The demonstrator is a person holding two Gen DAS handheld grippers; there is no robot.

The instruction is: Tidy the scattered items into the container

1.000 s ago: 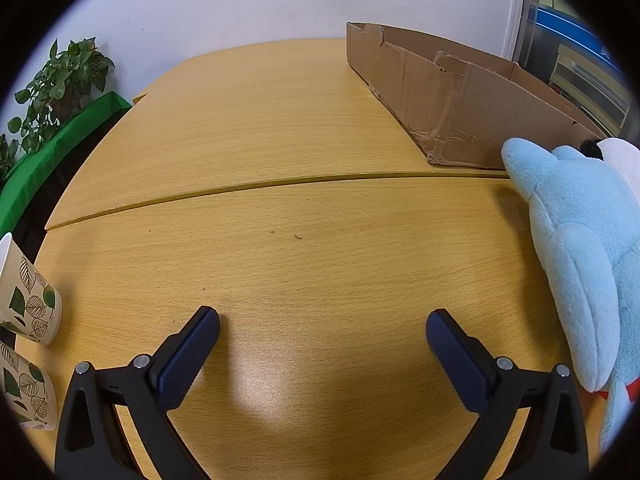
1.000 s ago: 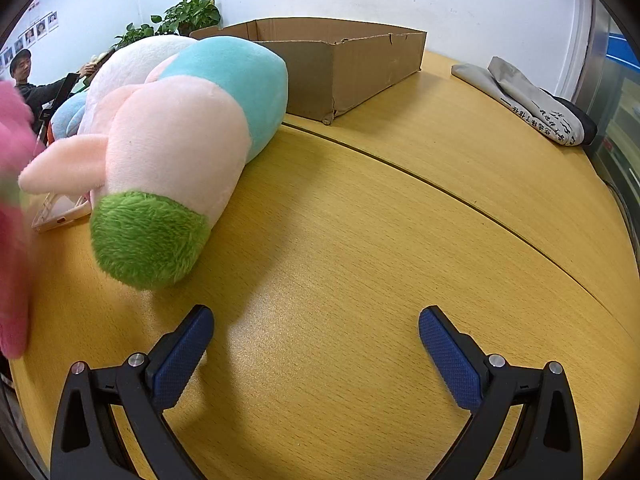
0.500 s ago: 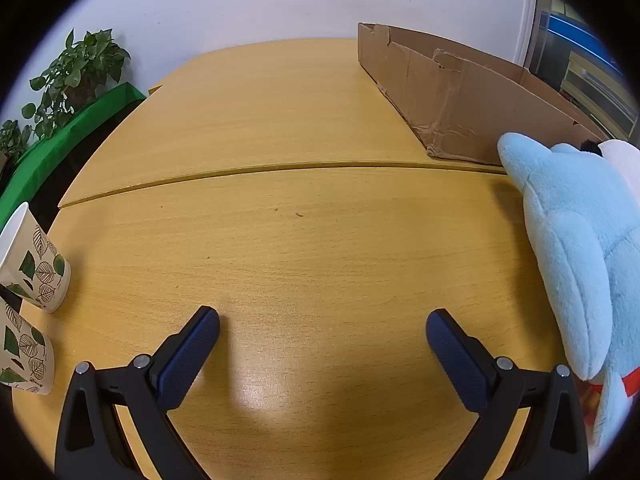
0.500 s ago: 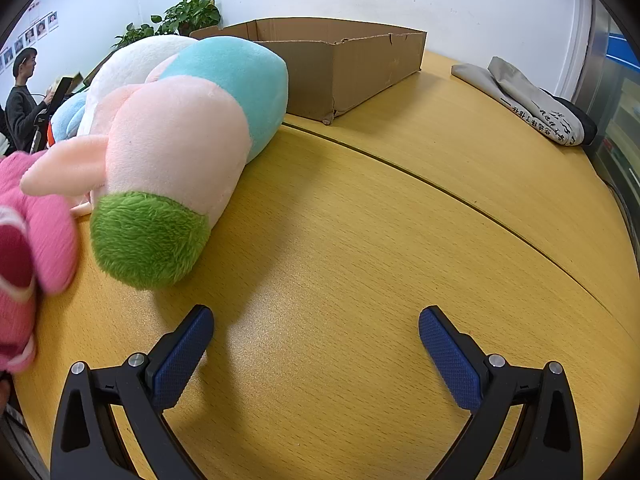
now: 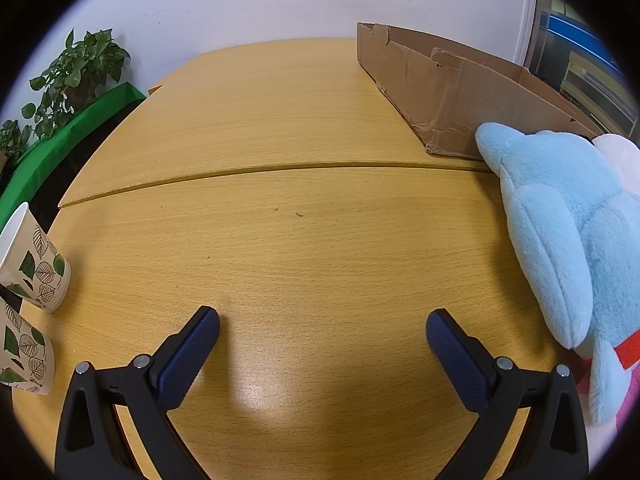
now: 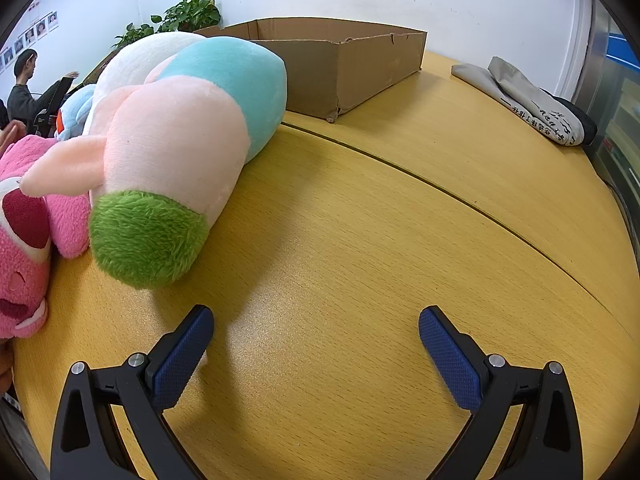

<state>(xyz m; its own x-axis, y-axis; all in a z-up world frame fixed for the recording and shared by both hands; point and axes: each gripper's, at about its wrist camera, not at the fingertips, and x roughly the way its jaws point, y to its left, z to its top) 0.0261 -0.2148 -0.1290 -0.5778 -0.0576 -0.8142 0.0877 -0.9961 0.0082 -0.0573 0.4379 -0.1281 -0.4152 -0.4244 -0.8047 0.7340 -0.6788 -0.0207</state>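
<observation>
My left claw (image 5: 322,322) hangs over bare table (image 5: 280,128) with its jaws spread wide and nothing between them, and my right claw (image 6: 316,320) is the same: wide open, empty, low over the wood. Nothing is in hand yet, so I judge the tidying has barely begun.

The cardboard box (image 6: 344,60) sits at the far side of the table. From the right view I can see part of its inside wall but not the bottom, so I cannot tell whether anything lies in it.

What is left is plainly out on the table. The big pastel plush (image 6: 180,128), pink and turquoise with a green end, lies to the left of my right claw, its far end close to the box corner. A bright pink plush (image 6: 28,240) is tucked against it at the left edge. A light blue plush (image 5: 560,220) lies at the right of my left claw's view, its far tip just beside the near corner of the box.

Two leaf-printed paper cups (image 5: 34,264) stand at the near left (whether they count as clutter I cannot say), and a folded grey bag (image 6: 528,100) rests at the far right. I judge the toys all still wait to go in.
</observation>
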